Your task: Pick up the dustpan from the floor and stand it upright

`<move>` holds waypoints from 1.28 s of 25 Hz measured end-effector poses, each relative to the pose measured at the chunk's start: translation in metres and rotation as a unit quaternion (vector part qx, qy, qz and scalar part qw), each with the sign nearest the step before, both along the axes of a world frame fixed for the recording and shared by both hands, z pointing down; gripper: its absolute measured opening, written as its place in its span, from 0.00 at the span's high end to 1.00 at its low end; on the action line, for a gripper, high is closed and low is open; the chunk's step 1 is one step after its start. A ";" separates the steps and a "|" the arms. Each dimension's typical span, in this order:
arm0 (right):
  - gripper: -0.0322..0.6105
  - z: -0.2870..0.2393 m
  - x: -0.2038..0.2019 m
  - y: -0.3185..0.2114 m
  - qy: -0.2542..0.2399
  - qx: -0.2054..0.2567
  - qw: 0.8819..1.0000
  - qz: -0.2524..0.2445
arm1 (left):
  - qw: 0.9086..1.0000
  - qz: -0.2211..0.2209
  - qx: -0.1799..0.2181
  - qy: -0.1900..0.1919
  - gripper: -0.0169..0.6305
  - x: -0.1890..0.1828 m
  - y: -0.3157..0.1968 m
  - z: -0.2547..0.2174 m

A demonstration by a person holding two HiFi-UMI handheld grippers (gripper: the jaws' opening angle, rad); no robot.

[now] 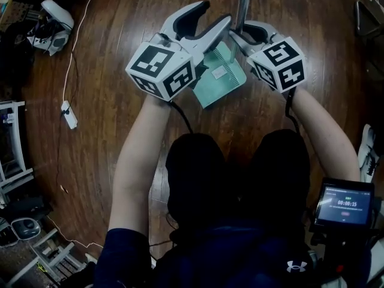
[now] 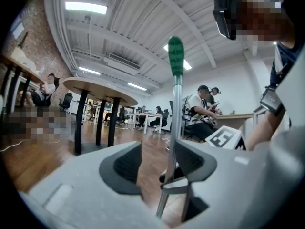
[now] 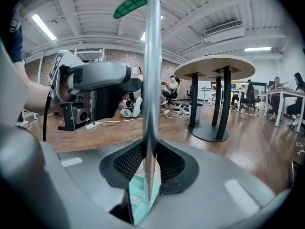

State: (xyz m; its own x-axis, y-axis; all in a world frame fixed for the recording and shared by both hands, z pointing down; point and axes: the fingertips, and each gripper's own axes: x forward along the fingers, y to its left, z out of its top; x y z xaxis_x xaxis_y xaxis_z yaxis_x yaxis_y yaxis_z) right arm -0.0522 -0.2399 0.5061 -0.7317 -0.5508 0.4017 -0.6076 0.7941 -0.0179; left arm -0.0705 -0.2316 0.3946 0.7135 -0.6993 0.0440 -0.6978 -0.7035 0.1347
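Mint dustpan (image 1: pixel 223 78), silver handle (image 3: pixel 151 80), brown floor (image 1: pixel 120 35)

From the head view we see a dim scene: the wooden floor (image 1: pixel 120 35) is dark with only a faint sheen, the corners fall into black, and a small screen (image 1: pixel 345 204) glows at lower right. Both gripper views are far brighter, lit by ceiling strip lights (image 2: pixel 86 7) that blow out white, and a pale streak of glare runs down the dustpan handle (image 3: pixel 151 70). Straight lines bow towards the rims, and the nearest foreground is soft.
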 end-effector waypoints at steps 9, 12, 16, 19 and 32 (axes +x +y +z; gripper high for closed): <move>0.75 -0.004 -0.004 0.004 -0.019 0.019 0.999 0.018 | 0.994 -0.085 -0.062 -0.010 0.63 -0.071 0.009 0.056; 0.56 -0.015 -0.005 -0.004 -0.031 0.024 0.999 0.020 | 0.991 -0.112 -0.065 -0.022 0.63 -0.097 0.016 0.062; 0.56 -0.009 0.021 0.003 -0.045 0.010 0.998 0.033 | 0.987 -0.137 -0.081 -0.036 0.63 -0.119 0.032 0.076; 0.60 0.001 0.039 0.008 -0.055 -0.010 0.997 0.046 | 0.986 -0.140 -0.087 -0.034 0.63 -0.128 0.043 0.078; 0.87 -0.079 0.117 0.100 -0.038 -0.091 0.991 0.091 | 0.972 -0.169 -0.149 -0.067 0.65 -0.111 0.132 -0.042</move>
